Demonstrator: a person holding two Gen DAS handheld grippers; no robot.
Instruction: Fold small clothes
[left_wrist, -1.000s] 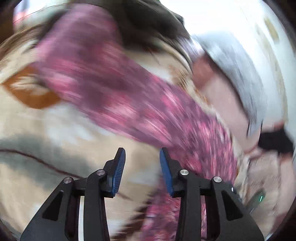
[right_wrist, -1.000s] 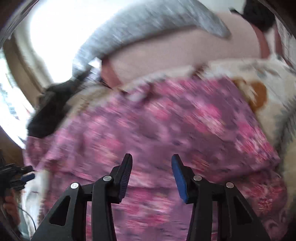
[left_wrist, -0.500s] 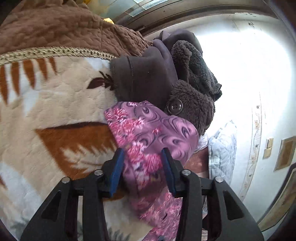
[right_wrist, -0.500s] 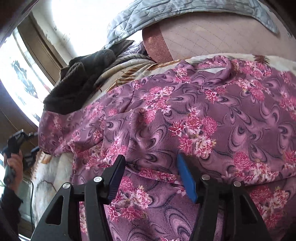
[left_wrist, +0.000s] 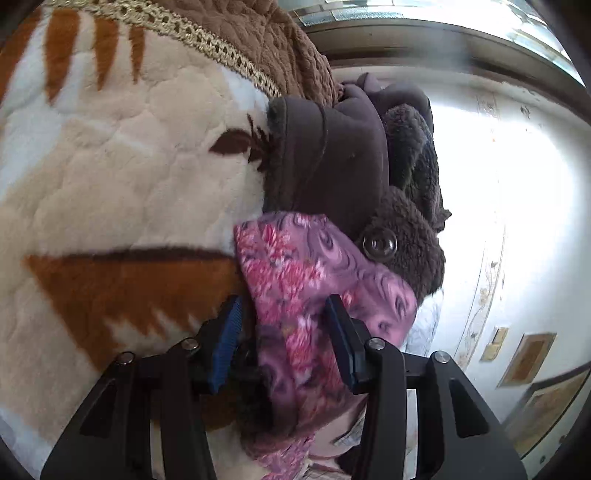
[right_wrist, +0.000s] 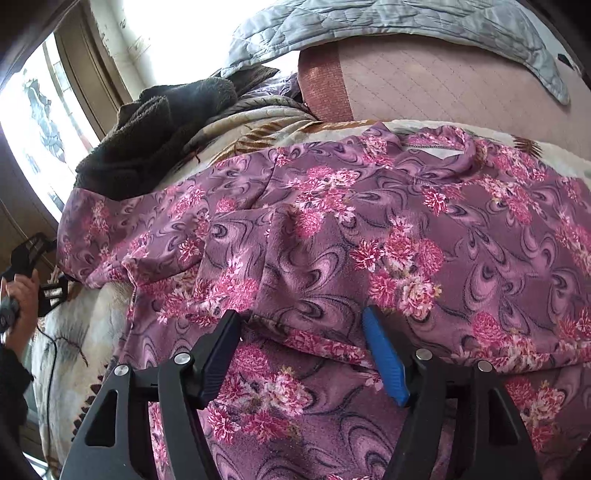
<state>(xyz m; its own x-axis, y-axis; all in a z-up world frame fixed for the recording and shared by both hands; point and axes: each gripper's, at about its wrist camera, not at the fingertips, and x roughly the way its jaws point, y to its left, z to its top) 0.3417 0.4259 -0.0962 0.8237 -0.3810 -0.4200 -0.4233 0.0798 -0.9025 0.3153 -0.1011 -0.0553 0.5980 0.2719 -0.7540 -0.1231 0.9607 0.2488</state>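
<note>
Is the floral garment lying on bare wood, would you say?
No, the floral garment lies spread over a cream plush blanket.

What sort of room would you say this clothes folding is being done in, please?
Most likely a bedroom in a home. The floral garment lies on a plush patterned blanket spread over a quilted mattress, with a grey quilt above it and a window nearby.

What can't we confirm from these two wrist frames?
- Left wrist view: whether the left gripper pinches the floral garment; cloth fills the gap, contact unclear.
- Right wrist view: garment's hem and right sleeve, cut off by the frame edges.
- Right wrist view: cloth under the right gripper, hidden by the jaws.
</note>
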